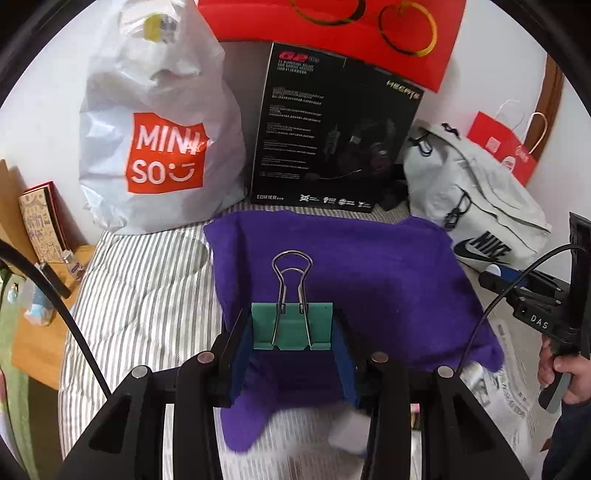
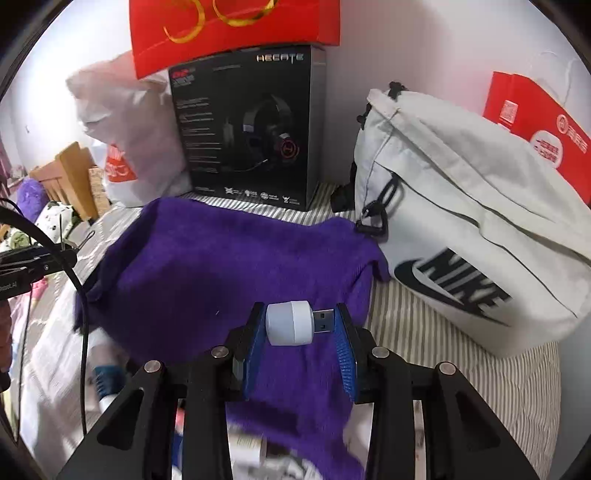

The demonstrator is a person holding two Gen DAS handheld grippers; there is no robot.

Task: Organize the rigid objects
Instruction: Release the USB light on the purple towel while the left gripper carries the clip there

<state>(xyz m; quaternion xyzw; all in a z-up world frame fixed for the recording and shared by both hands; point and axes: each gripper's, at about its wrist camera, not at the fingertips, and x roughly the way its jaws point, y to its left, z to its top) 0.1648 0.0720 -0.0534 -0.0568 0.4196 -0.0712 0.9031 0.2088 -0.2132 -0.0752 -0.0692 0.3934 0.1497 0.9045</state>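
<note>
Two grippers each carry one small thing above a purple cloth (image 1: 369, 266) spread on a striped bedsheet (image 1: 147, 295). In the left wrist view, the left gripper (image 1: 291, 328) has its blue-padded fingers (image 1: 242, 354) pressed against the two sides of a green binder clip (image 1: 291, 326), whose wire handles stand up and away from the camera. In the right wrist view, the right gripper (image 2: 301, 325) clamps a white USB night light (image 2: 291, 322) end to end: the rounded white cap meets the left pad and the metal plug meets the right pad, so the light lies crosswise between the fingers (image 2: 345, 354).

Below and near the camera, blurred papers and small items lie on the bed, too smeared to tell apart. At the right edge of the left view, a hand (image 1: 561, 373) grips the handle of the other gripper.

Beyond the cloth, along the wall, stand a white plastic shopping bag (image 1: 155, 122), a black headphone box (image 1: 332, 129) and a pale grey backpack (image 2: 461, 221), which touches the cloth's far right corner. A red box (image 1: 332, 22) rests on top of the headphone box, and a red paper bag (image 2: 543, 129) stands behind the backpack.
</note>
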